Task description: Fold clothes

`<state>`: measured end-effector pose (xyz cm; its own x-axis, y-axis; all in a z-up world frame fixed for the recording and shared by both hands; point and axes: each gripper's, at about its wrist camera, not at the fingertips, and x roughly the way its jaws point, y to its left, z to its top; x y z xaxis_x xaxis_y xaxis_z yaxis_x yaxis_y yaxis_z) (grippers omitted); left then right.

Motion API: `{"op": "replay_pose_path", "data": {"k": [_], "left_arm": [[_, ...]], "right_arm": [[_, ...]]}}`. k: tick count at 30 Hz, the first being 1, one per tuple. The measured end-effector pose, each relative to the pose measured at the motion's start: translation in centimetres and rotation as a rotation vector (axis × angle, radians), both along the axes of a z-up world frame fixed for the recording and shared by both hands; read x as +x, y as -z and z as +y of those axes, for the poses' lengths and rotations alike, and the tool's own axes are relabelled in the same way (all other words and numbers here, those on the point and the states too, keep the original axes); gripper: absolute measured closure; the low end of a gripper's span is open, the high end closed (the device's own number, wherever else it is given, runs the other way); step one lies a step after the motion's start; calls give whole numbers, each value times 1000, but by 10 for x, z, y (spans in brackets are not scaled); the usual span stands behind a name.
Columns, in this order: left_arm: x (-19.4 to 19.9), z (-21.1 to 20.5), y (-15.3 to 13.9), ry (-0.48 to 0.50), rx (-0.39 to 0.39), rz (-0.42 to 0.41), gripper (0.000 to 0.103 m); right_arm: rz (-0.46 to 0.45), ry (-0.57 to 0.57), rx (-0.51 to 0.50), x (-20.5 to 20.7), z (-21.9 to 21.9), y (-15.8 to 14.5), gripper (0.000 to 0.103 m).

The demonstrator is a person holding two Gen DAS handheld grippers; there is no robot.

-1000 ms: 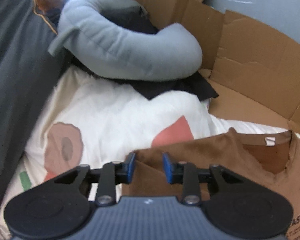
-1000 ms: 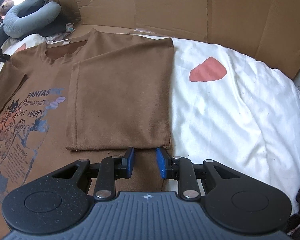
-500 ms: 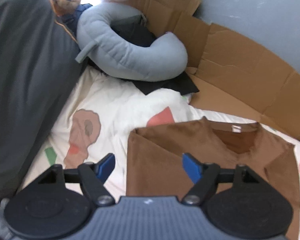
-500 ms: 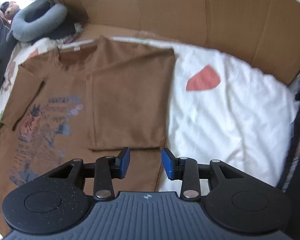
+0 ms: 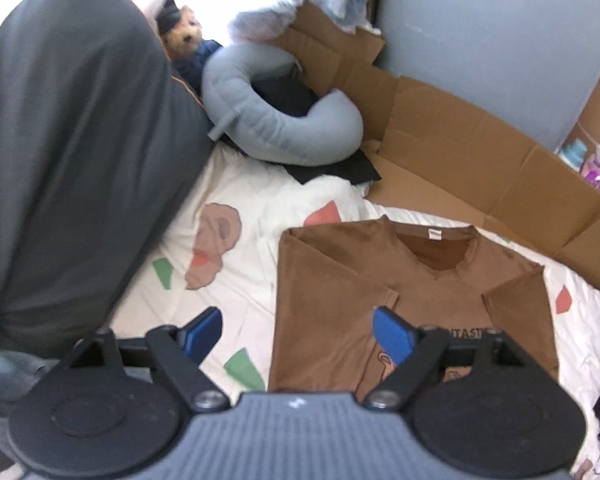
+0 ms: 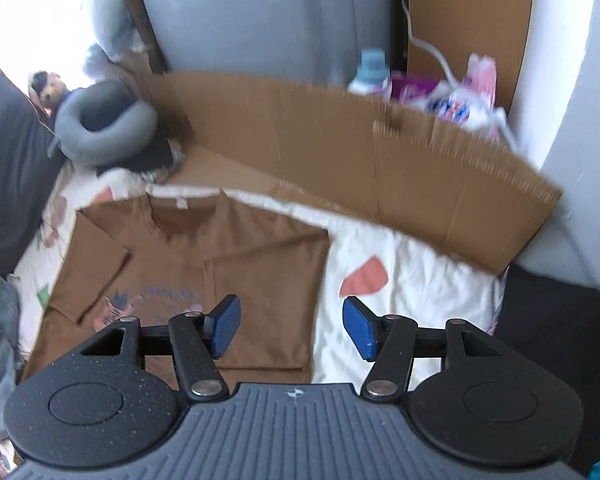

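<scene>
A brown printed T-shirt [image 5: 380,280] [image 6: 220,252] lies flat on a white patterned bedsheet [image 5: 240,248] [image 6: 412,280], with both its sides and sleeves folded inward. My left gripper [image 5: 298,334] hangs well above the shirt's left edge; its jaws are opening and nothing is between them. Over the shirt's right edge, also high up, my right gripper [image 6: 290,326] has its jaws opening and holds nothing. Each blue pad stands clear of the cloth.
A grey neck pillow [image 5: 276,120] [image 6: 100,124] on black cloth and a teddy bear [image 5: 184,36] sit at the bed's head. A dark grey pillow [image 5: 72,152] lies left. Cardboard sheets [image 5: 480,160] [image 6: 360,148] line the wall, with bottles and packets [image 6: 420,84] behind.
Both grippers let go of the shirt's folded edges, opened wider and rose well above the bed. The shirt now lies smaller in both views with both sides folded in.
</scene>
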<state>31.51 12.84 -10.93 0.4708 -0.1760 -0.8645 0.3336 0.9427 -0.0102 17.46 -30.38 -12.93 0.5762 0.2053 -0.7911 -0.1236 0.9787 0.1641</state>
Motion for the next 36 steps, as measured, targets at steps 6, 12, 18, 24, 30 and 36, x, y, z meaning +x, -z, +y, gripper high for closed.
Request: {"op": "replay_pose_path", "data": {"k": [6, 12, 18, 24, 30, 36], "left_arm": [[-34, 22, -40, -19, -20, -13, 13], [-66, 42, -67, -3, -51, 5, 12], [-94, 55, -92, 29, -87, -21, 12], [-120, 66, -119, 60, -119, -57, 12], [-143, 73, -135, 68, -147, -101, 11], [-162, 75, -138, 78, -161, -123, 11]], "right_arm": [[-54, -15, -3, -17, -13, -61, 37], [-93, -17, 8, -45, -31, -99, 35], [-123, -6, 15, -79, -44, -121, 35], [-161, 13, 49, -118, -53, -135, 33], [-221, 28, 59, -153, -64, -162, 25], [-247, 40, 39, -179, -75, -177, 21]]}}
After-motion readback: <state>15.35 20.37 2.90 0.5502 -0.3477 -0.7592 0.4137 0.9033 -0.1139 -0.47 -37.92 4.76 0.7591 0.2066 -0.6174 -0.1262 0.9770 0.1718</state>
